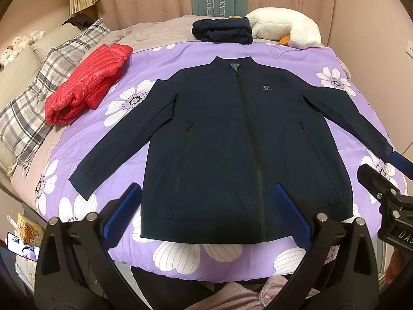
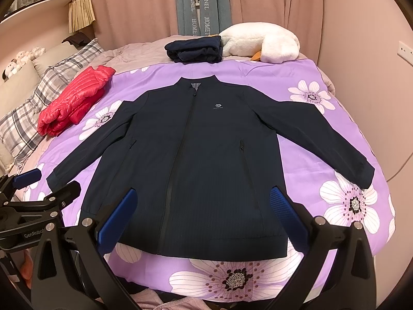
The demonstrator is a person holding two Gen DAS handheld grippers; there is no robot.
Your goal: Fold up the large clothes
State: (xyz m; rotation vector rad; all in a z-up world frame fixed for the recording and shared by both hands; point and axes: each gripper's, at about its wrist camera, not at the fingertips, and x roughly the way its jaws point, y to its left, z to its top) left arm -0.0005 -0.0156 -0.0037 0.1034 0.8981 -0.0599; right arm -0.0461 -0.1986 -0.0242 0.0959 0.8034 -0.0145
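1. Navy jacket (image 1: pixel 232 139) lies flat, front up, zipped, in the middle of the purple floral quilt (image 1: pixel 165 56); collar toward the far edge of the bed, hem close to the near edge, both sleeves spread out and angled down toward the side edges.
2. Left gripper (image 1: pixel 206 211) hovers over the hem area near the near edge, pointing along the jacket toward the collar. Jaws wide apart, nothing between them; blue pads (image 1: pixel 121 211) sit either side of the lower body, contact with the fabric can't be judged.
3. Right gripper (image 2: pixel 204 214) same pose, level beside the left one, over the hem. Jaws spread wide, holding nothing.
4. Each gripper shows at the other camera's edge, near a sleeve cuff.
5. Red puffer jacket (image 1: pixel 87 80) folded at the left edge, partly on the plaid pillow (image 1: pixel 28 118).
6. Folded dark garment (image 1: pixel 222 31) at the far edge, touching a white plush toy (image 1: pixel 286 28).
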